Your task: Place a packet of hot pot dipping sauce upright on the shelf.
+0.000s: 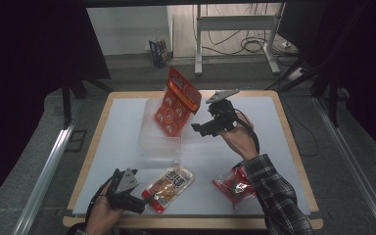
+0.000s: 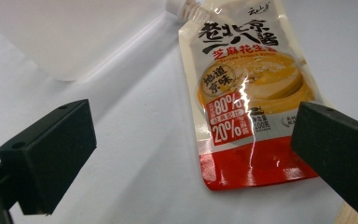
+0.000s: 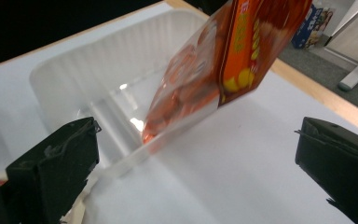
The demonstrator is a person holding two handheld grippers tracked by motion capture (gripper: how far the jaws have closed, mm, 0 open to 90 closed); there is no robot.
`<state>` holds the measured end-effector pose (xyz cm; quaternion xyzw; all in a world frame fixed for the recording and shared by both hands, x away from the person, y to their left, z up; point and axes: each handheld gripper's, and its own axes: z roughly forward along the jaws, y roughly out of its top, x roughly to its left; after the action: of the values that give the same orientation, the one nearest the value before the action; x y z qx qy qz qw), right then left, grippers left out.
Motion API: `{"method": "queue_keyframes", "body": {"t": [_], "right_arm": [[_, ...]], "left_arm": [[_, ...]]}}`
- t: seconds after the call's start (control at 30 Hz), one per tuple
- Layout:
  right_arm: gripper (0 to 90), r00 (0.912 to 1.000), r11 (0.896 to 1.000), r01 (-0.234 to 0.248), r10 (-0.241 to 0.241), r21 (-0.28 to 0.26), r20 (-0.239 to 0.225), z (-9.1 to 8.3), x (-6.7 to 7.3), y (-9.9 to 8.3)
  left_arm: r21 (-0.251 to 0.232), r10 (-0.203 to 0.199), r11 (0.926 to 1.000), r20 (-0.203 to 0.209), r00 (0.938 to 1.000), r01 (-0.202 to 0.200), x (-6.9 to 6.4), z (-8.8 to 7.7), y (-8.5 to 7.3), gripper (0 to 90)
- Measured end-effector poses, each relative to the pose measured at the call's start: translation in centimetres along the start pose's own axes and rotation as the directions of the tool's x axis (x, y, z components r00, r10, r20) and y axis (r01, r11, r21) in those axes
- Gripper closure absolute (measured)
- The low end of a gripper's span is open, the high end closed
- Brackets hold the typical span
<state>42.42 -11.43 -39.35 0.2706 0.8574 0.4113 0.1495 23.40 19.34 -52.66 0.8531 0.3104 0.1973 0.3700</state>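
Wooden-edged table (image 1: 293,147) with a white top, set on grey floor; a metal desk frame (image 1: 235,39) and loose cables beyond the far edge, dark curtains at both sides. Item 1: clear plastic bin (image 1: 159,142), open-topped, ribbed walls, standing near the table's middle. Item 2: orange snack pack (image 1: 176,100), flat blister-style packet with round compartments; its lower end rests inside the bin's far right corner and leans on the rim, its long axis tilted, the top end rising up and away toward the far side of the table; in the right gripper view it slants from the bin up to the upper right. Item 3: right gripper (image 1: 201,128), held raised just right of the bin and pointed left toward the pack; jaws spread wide, nothing between them, apart from the pack. Item 4: sauce pouch (image 1: 169,185), lying flat near the front edge, long axis diagonal, white spout cap pointing toward the bin, red bottom edge toward the person. Item 5: left gripper (image 1: 144,202), low at the front left, jaws parted and empty, aimed at the pouch's red end. Item 6: red packet (image 1: 232,188), flat at front right, partly under the plaid sleeve (image 1: 274,191).
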Motion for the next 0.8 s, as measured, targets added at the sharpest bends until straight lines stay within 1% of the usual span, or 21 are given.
{"method": "queue_keyframes", "body": {"t": [0.1,0.13,0.17,0.2,0.37,0.4,0.43,0.57,0.6,0.63,0.7,0.77,0.8], "right_arm": [[0.0,1.0000,1.000,0.002,-0.002,0.007,-0.009,-0.4,0.4,-1.0],[0.0,1.0000,1.000,0.002,-0.002,0.007,-0.009,-0.4,0.4,-1.0],[0.0,0.9999,1.000,0.005,-0.004,0.008,-0.011,-0.8,0.6,-1.7],[0.0,0.9999,1.000,0.004,-0.004,0.008,-0.011,-0.9,0.7,-2.0],[0.0,0.9999,1.000,-0.003,0.004,0.011,-0.013,-1.7,1.1,-3.8],[0.0,0.9999,1.000,-0.003,0.004,0.011,-0.013,-1.7,1.1,-3.8],[0.0,0.9998,1.000,-0.009,0.009,0.008,-0.016,-2.0,1.2,-4.6],[0.0,0.9997,1.000,-0.017,0.017,0.017,-0.019,-2.3,1.4,-5.8],[0.0,0.9997,1.000,-0.017,0.017,0.017,-0.019,-2.3,1.4,-5.8],[0.0,0.9998,0.999,-0.013,0.014,0.031,-0.015,-2.4,1.5,-6.5],[0.0,0.9999,0.999,-0.012,0.012,0.042,-0.011,-2.5,1.5,-7.1],[0.0,0.9999,0.997,-0.011,0.012,0.070,-0.011,-2.4,1.6,-7.6],[0.0,0.9999,0.997,-0.011,0.012,0.070,-0.011,-2.4,1.6,-7.6]], "left_arm": [[-0.006,-0.004,1.0000,0.009,0.9999,0.004,0.0,0.0,0.0,0.4],[-0.006,-0.004,1.0000,0.009,0.9999,0.004,0.0,0.0,0.0,0.5],[-0.013,-0.005,0.9999,0.020,0.9998,0.005,-0.1,0.0,0.1,0.5],[-0.016,-0.004,0.9999,0.027,0.9996,0.005,-0.1,-0.1,0.1,0.6],[-0.020,0.004,0.9998,0.042,0.9991,-0.003,-0.4,0.0,0.2,0.8],[-0.020,0.004,0.9998,0.042,0.9991,-0.003,-0.4,0.0,0.2,0.8],[-0.019,0.007,0.9998,0.042,0.9991,-0.007,-0.5,0.0,0.3,0.9],[-0.020,0.009,0.9998,0.043,0.9990,-0.008,-0.5,0.0,0.3,1.0],[-0.020,0.009,0.9998,0.043,0.9990,-0.008,-0.5,0.0,0.3,1.0],[-0.019,0.011,0.9998,0.043,0.9990,-0.010,-0.5,0.0,0.3,1.1],[-0.017,0.014,0.9998,0.043,0.9990,-0.013,-0.5,0.0,0.3,1.1],[-0.013,0.022,0.9997,0.042,0.9989,-0.021,-0.6,0.1,0.3,1.1],[-0.013,0.022,0.9997,0.042,0.9989,-0.021,-0.6,0.1,0.3,1.1]]}}
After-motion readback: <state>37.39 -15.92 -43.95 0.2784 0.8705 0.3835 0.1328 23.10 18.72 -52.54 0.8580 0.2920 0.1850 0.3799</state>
